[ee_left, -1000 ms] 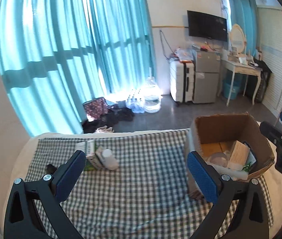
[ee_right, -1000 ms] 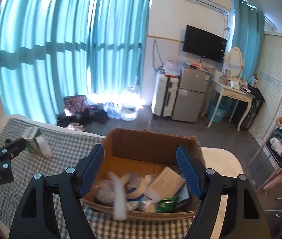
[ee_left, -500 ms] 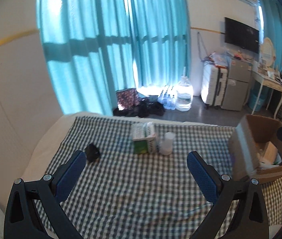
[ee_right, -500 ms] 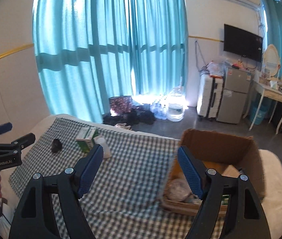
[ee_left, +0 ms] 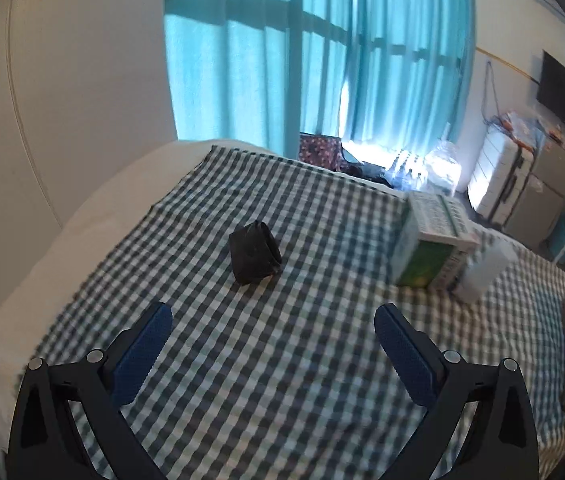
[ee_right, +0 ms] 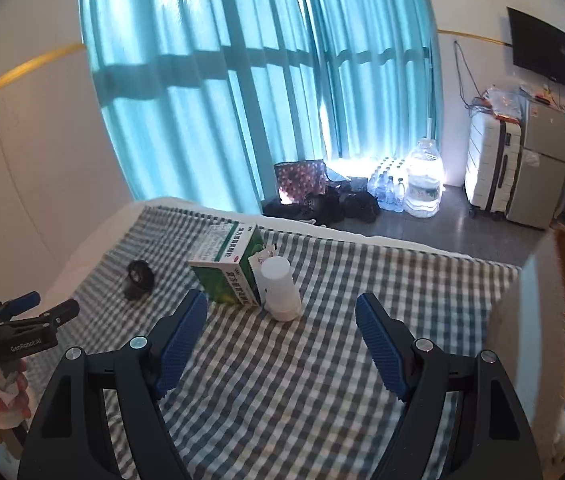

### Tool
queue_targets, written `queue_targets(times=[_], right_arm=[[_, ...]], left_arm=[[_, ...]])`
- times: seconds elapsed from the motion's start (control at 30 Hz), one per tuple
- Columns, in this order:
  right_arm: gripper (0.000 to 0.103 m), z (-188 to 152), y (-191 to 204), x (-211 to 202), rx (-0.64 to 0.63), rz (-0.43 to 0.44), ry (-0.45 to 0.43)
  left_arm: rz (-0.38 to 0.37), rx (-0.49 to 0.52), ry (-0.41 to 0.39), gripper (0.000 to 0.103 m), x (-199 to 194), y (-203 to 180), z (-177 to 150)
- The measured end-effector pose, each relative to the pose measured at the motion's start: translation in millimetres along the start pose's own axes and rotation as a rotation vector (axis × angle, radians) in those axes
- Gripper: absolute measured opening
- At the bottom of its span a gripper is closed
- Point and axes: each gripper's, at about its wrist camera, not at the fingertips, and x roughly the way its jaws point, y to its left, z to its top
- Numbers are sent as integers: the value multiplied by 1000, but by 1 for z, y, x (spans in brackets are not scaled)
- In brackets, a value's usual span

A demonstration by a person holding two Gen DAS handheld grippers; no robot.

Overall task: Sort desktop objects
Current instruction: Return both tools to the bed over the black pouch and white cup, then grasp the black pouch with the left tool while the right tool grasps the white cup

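A small black object (ee_left: 255, 256) lies on the checked cloth (ee_left: 282, 360), ahead of my open, empty left gripper (ee_left: 272, 340). A green and white box (ee_left: 428, 246) and a white bottle (ee_left: 484, 270) lie together to its right. In the right wrist view the box (ee_right: 228, 264) and the bottle (ee_right: 280, 288) lie just ahead of my open, empty right gripper (ee_right: 282, 332). The black object (ee_right: 138, 279) is further left, near the left gripper (ee_right: 36, 312).
A cardboard box (ee_right: 554, 320) with sorted items stands at the right edge of the table. Teal curtains (ee_right: 262, 80), a suitcase (ee_right: 490, 168) and water bottles (ee_right: 422, 184) are on the floor beyond the table's far edge.
Both grippers have swung left, away from the cardboard box. The left one has closed in on the black object, the right one on the green box and bottle.
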Motion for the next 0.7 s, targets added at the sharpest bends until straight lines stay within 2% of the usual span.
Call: queue_targets(times=[0.07, 0.2, 0.3, 0.43, 0.53, 0.63, 0.7], right_arm=[[77, 5, 6, 23, -19, -4, -9], [77, 11, 16, 74, -56, -32, -32], [77, 7, 15, 103, -59, -121, -45], [77, -4, 4, 123, -29, -136, -36], [77, -11, 0, 138, -48, -152, -3], [77, -15, -4, 143, -27, -132, 8], [76, -16, -6, 148, -19, -117, 21]], left_arm=[[-13, -25, 2, 103, 20, 6, -1], [-7, 9, 12, 103, 60, 4, -2], [0, -21, 27, 103, 85, 11, 6], [-25, -86, 4, 103, 109, 23, 12], [-25, -126, 32, 103, 127, 30, 20], [-20, -155, 28, 103, 139, 37, 25], [-2, -166, 53, 103, 147, 42, 25]])
